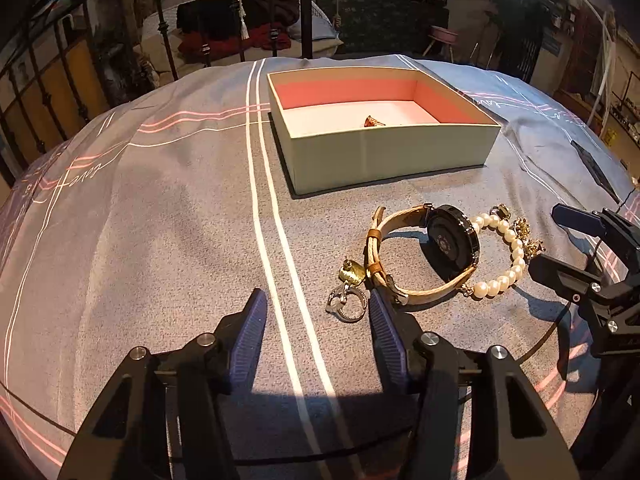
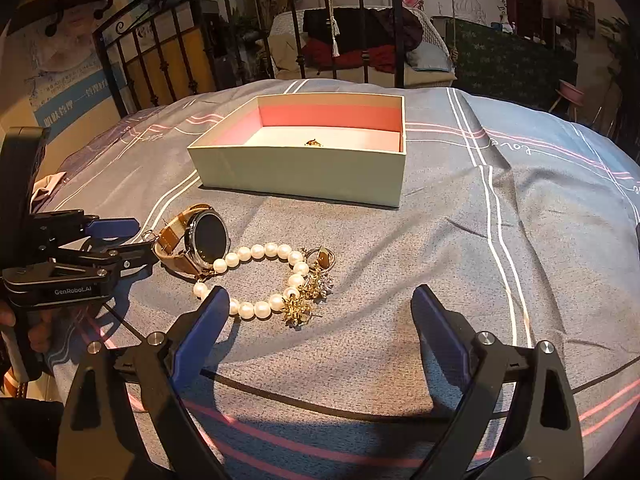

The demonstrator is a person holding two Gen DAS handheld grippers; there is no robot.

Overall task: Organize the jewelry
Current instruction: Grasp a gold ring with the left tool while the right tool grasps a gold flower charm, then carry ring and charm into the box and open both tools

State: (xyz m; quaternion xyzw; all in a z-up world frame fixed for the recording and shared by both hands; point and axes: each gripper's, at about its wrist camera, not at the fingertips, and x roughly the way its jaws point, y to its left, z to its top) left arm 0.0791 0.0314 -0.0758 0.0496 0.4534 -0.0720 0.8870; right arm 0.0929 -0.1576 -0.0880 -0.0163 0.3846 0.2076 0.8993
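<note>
An open green box with a pink lining sits on the grey cloth and holds one small gold piece; it shows in the right wrist view too. In front of it lie a black-faced watch on a tan strap, a pearl bracelet, gold flower earrings and two rings. My left gripper is open, its right finger beside the rings and the watch strap. My right gripper is open and empty, its left finger over the pearl bracelet.
A grey bedspread with white and pink stripes covers the surface and falls away at the edges. A black iron railing stands behind it. A chair with dark and red clothes is beyond the railing.
</note>
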